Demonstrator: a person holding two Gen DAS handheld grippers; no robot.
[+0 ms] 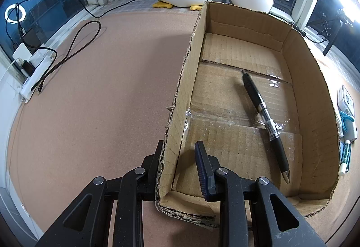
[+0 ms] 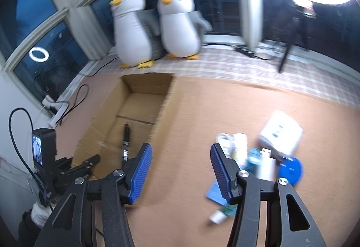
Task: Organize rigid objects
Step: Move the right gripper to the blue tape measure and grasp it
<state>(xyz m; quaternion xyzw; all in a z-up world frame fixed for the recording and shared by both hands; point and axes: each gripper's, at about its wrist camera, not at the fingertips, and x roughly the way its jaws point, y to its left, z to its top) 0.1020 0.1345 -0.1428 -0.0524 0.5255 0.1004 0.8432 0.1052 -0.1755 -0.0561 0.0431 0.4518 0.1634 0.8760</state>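
1. The left gripper [image 1: 180, 163] is clamped on the near left wall of the cardboard box [image 1: 312, 98], one finger outside and one inside, steadying it on the tabletop [image 1: 90, 100].
2. The right gripper [image 2: 180, 170] stands partly open and holds nothing, over bare tabletop between the box and the loose items.
3. One black pen [image 1: 263, 116] lies on the box floor, so the sorting has only begun by my reckoning.
4. Right of the box, a blurred cluster [image 2: 254, 157] waits outside: a blue disc [image 2: 290, 169], a white box [image 2: 281, 134], what may be small tubes.
5. Two plush penguins [image 2: 155, 26] sit at the window beyond.
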